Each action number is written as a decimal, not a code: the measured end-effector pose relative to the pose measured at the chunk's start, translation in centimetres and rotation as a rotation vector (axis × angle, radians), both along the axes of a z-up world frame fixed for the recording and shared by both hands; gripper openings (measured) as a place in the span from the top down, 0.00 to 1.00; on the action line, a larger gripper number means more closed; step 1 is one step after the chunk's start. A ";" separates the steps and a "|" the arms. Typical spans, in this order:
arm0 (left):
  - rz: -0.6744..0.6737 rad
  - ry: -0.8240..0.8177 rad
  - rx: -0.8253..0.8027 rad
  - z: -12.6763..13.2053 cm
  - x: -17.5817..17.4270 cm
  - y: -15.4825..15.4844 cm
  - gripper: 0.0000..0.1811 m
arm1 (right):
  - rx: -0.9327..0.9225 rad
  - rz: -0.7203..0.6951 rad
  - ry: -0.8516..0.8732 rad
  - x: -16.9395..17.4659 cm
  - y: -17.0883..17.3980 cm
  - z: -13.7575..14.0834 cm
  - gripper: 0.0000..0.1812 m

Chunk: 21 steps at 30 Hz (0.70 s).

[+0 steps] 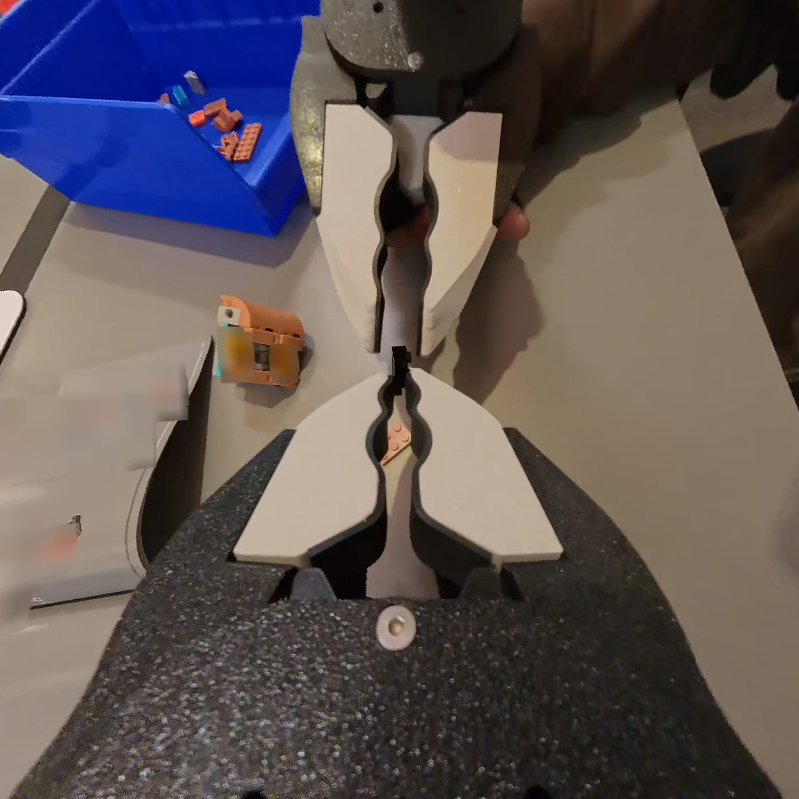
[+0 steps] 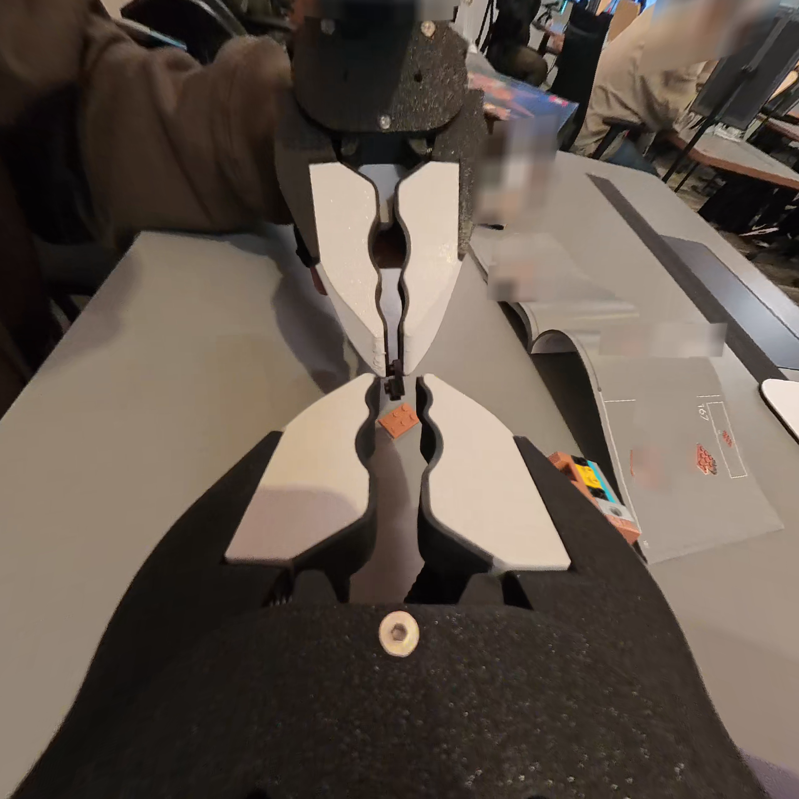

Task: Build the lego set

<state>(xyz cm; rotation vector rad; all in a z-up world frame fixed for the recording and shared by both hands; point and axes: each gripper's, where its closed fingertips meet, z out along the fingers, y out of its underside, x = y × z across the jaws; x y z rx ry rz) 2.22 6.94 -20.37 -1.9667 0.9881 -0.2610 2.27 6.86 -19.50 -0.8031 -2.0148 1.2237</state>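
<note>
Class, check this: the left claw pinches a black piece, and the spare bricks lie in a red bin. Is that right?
Not quite: the bin is blue, as the left wrist view shows. The left claw does pinch the black piece, and the spare bricks lie in it.

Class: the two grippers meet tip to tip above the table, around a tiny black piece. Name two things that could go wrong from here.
1. The black piece is pinched only at the very tips of the left gripper. The open right gripper closing around it could knock it loose.
2. If dropped, it may hit the orange plate below and bounce away across the table.
</note>
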 end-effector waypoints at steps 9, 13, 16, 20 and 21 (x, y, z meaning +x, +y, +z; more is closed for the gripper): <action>0.003 0.014 0.011 -0.4 -0.1 0.1 0.96 | 0.001 -0.001 -0.054 -0.1 0.0 -0.9 0.95; 0.075 0.007 -0.060 -1.6 -2.4 0.4 0.83 | -0.089 -0.034 -0.072 -0.2 1.4 -0.1 0.95; 0.154 -0.074 -0.195 -3.3 -3.3 0.8 0.83 | -0.149 -0.051 -0.099 -0.2 2.1 0.0 0.95; 0.163 -0.113 -0.313 -4.9 -3.1 0.4 0.81 | -0.138 -0.049 -0.140 -0.1 2.1 -0.7 0.95; 0.160 -0.094 -0.310 -5.1 -3.1 0.4 0.80 | -0.137 -0.043 -0.149 0.0 2.0 -0.9 0.95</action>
